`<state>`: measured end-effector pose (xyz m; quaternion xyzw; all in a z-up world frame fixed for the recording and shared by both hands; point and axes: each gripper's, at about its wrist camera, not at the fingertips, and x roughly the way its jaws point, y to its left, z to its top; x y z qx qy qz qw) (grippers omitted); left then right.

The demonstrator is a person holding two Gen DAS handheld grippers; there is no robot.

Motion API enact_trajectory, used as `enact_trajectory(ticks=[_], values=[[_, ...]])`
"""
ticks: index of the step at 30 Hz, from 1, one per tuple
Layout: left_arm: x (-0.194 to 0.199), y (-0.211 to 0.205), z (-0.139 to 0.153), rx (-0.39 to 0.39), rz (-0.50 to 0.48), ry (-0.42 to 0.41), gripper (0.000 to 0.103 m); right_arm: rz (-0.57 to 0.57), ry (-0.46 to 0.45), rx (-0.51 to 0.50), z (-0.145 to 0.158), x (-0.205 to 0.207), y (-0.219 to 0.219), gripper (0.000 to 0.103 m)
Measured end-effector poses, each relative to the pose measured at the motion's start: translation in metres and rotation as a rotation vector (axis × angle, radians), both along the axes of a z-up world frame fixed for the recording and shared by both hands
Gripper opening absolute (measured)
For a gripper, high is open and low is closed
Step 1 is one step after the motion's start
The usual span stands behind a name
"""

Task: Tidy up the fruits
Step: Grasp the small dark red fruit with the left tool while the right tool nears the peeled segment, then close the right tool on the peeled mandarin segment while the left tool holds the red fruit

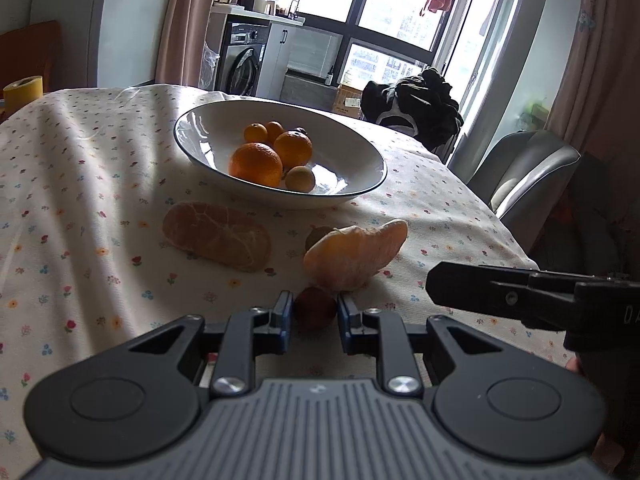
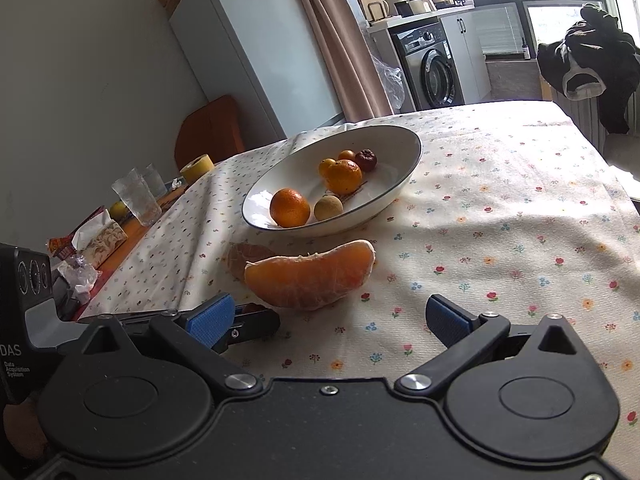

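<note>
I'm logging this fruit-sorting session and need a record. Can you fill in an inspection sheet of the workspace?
Surface: floral tablecloth, wrinkled.
Job's things: white bowl holding oranges and small fruits; two peeled citrus pieces on the cloth.
Clutter: glasses, tape roll, tissue pack.
Grippers: left gripper around a small dark red fruit; right gripper open, empty.
Cables: nothing seen.
Surroundings: washing machine, window.

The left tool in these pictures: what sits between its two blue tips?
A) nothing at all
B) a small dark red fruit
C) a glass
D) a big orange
B: the left tool has its blue tips on either side of a small dark red fruit on the tablecloth, in front of the bowl.
</note>
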<state>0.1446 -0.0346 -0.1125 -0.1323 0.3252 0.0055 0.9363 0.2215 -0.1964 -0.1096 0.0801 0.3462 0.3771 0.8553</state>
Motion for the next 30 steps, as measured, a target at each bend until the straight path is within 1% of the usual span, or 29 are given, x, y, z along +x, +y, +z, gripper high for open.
enact_trajectory(ticks=[9,17,24,26,30], values=[[-0.012,0.015,0.006,-0.012,0.028,-0.018,0.022,0.03,-0.036,-0.047,0.002,-0.001,0.025,0.103],[-0.021,0.035,0.013,-0.016,0.079,-0.038,0.022,0.04,-0.064,-0.09,-0.002,0.004,0.043,0.103],[-0.026,0.043,0.011,-0.029,0.099,-0.038,0.022,0.048,-0.07,-0.137,-0.006,0.01,0.056,0.103],[-0.027,0.044,0.01,-0.035,0.101,-0.039,0.022,0.035,-0.076,-0.153,-0.007,0.013,0.058,0.103],[-0.028,0.048,0.007,-0.044,0.108,-0.033,0.022,0.038,-0.069,-0.153,-0.008,0.018,0.059,0.103]])
